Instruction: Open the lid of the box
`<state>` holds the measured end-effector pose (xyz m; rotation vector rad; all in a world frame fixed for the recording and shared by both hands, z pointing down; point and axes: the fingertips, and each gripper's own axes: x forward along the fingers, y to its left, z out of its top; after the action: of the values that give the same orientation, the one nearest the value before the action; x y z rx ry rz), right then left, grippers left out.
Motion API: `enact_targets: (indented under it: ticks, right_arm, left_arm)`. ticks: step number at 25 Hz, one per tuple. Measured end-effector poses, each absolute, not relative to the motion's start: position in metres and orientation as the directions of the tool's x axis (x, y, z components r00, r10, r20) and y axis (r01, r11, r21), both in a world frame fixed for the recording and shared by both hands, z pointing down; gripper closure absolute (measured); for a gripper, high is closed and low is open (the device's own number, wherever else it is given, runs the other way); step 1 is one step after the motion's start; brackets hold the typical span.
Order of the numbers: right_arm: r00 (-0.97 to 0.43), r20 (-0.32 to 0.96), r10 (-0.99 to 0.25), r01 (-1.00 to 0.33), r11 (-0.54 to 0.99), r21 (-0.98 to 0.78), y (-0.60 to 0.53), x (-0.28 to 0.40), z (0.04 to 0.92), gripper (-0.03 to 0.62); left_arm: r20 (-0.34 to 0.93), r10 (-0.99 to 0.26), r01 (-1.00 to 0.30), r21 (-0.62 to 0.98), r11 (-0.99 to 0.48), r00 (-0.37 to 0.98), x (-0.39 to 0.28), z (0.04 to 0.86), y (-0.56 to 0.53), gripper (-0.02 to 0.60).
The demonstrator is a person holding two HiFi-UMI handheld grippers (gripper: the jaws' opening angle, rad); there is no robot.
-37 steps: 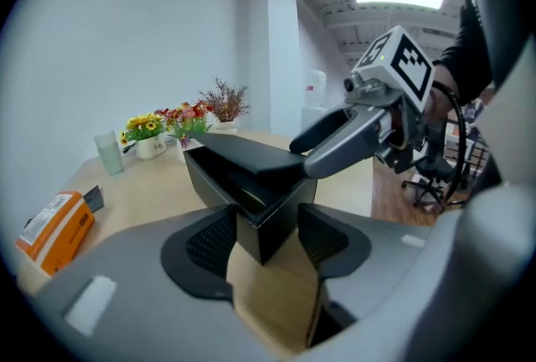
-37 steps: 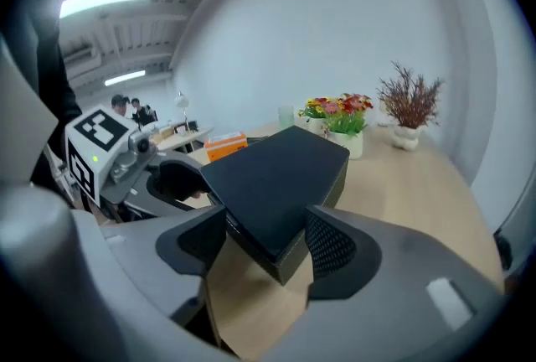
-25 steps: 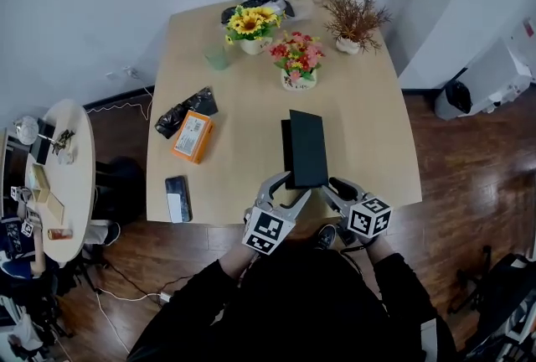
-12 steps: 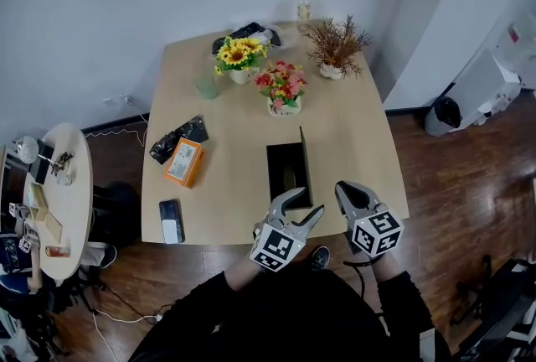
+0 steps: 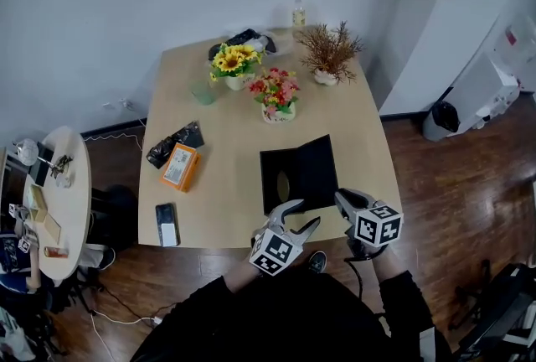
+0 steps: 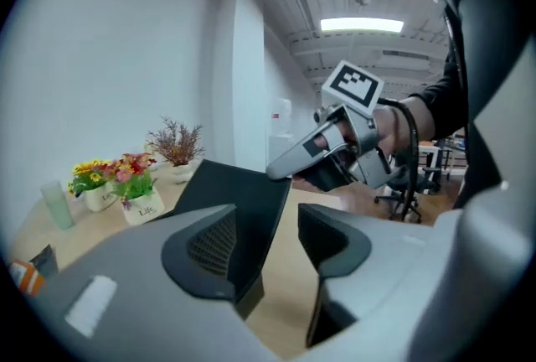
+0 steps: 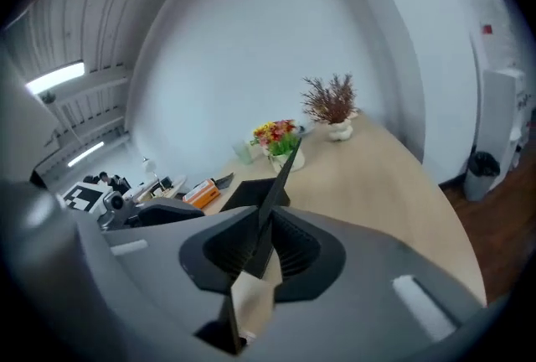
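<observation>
A flat black box [image 5: 279, 181] lies near the front edge of the wooden table [image 5: 360, 134]. Its lid [image 5: 316, 172] is swung up and over to the right. My right gripper [image 5: 343, 201] pinches the lid's near edge; in the right gripper view the thin lid [image 7: 281, 174] stands between the pads [image 7: 293, 247], and the jaws are opening. My left gripper [image 5: 299, 214] stands open at the box's near end. In the left gripper view the raised lid [image 6: 239, 197] lies against the left finger [image 6: 201, 243], with bare table showing beside the right finger.
Beyond the box stand a pot of red flowers [image 5: 272, 92], a sunflower pot [image 5: 233, 63], a dried plant [image 5: 328, 50] and a green cup [image 5: 201, 92]. An orange packet [image 5: 180, 166], a black bag [image 5: 172, 142] and a phone [image 5: 167, 224] lie at the left. A round side table [image 5: 59, 184] stands further left.
The lid was shut one second ago, stood upright half a second ago, and now leans open to the right. My right gripper has taken hold of its near edge.
</observation>
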<state>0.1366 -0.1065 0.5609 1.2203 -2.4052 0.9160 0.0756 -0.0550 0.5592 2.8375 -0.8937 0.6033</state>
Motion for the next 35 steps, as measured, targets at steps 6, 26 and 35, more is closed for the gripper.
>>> enact_targets:
  ticks: [6,26,35]
  right_arm:
    - [-0.546,0.586,-0.599,-0.838,0.381,-0.391,-0.109,0.17,0.622,0.548]
    - [-0.524,0.215,-0.824,-0.851,0.502,-0.152,-0.122,0.127,0.445,0.594]
    - [-0.525,0.04,-0.85,-0.846,0.526,0.083,-0.096,0.108,0.379,0.594]
  left_arm:
    - [0.425,-0.665,-0.727,-0.024,-0.686,0.614,-0.002,0.559,-0.061,0.368]
    - [0.233,-0.931,-0.959,0.04,-0.282,0.283,-0.126,0.464,-0.083,0.508]
    - [0.026,-0.918,-0.918,-0.021,-0.396,0.396,-0.1,0.372,-0.07,0.509]
